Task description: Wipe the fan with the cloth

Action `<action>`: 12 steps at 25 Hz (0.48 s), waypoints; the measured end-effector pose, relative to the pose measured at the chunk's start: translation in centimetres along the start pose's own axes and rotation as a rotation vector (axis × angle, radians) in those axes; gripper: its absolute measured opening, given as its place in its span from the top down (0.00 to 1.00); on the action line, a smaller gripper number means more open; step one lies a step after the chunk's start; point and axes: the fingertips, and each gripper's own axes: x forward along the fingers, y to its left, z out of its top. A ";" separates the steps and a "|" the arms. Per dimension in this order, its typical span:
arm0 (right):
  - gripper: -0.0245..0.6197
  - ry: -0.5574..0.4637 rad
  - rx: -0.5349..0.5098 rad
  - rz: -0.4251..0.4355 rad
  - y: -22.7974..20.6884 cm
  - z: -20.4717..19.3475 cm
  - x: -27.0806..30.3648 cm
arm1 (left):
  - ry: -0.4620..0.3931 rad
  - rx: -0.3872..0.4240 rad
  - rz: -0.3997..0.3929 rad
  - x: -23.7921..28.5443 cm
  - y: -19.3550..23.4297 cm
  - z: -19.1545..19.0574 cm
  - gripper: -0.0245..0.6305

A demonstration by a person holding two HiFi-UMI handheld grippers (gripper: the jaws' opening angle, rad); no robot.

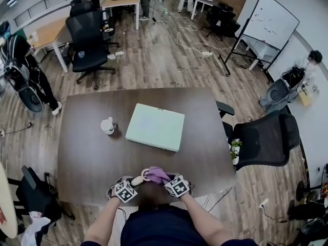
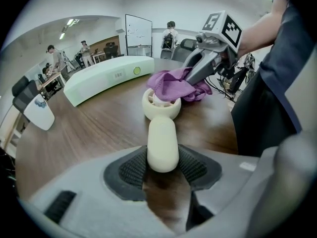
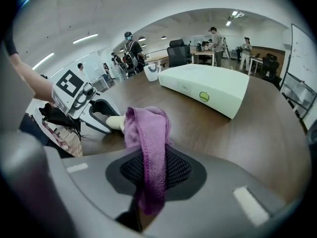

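An open office with a wooden floor and a whiteboard lies behind a dark brown surface. This surface carries a pale green box and a white cup near its middle. The fan, a small cream hand fan, is at the lower centre of the head view, close to the near edge of the surface and just in front of the person. The left tool is closed on the fan's handle, with both pads pressing its sides. The right tool grips the purple cloth, which is bunched over the round head of the fan.

The main risk, I think, is that the handle turns or slides between the pads. It is smooth and rounded and is held only at its lower end, while the cloth pushes on the far head. A fold of cloth may also catch in the ring of the head and drag the fan. Only a narrow strip of cloth is pinched, so hard rubbing could pull it free.

In the left gripper view the fan's long axis runs straight up the frame, so it points away from the left tool. In the head view it points from lower left to upper right, toward the right tool. The open face seems to look upward, into the cloth. I cannot tell whether the head rests on the surface.
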 end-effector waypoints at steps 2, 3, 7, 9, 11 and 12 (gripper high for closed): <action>0.83 -0.003 0.028 -0.017 -0.7 -0.3 -0.1 | -0.018 -0.022 0.018 -0.2 0.3 0.3 0.65; 0.83 -0.006 0.039 -0.026 -1.2 -0.3 -0.2 | -0.027 -0.035 0.024 -0.3 0.4 0.4 0.62; 0.83 -0.006 0.082 -0.045 -2.2 -0.6 -0.5 | -0.013 -0.009 0.014 -0.8 0.1 1.1 0.47; 0.83 0.000 0.092 -0.052 -2.5 -0.9 -0.5 | -0.007 0.010 0.005 -0.8 0.0 2.0 0.43; 0.83 0.004 0.104 -0.057 -2.6 -1.1 -0.6 | -0.008 0.010 -0.007 -0.8 0.0 3.1 0.40; 0.83 0.006 0.111 -0.061 -2.7 -1.2 -0.6 | -0.006 0.019 -0.012 -0.7 0.0 3.8 0.40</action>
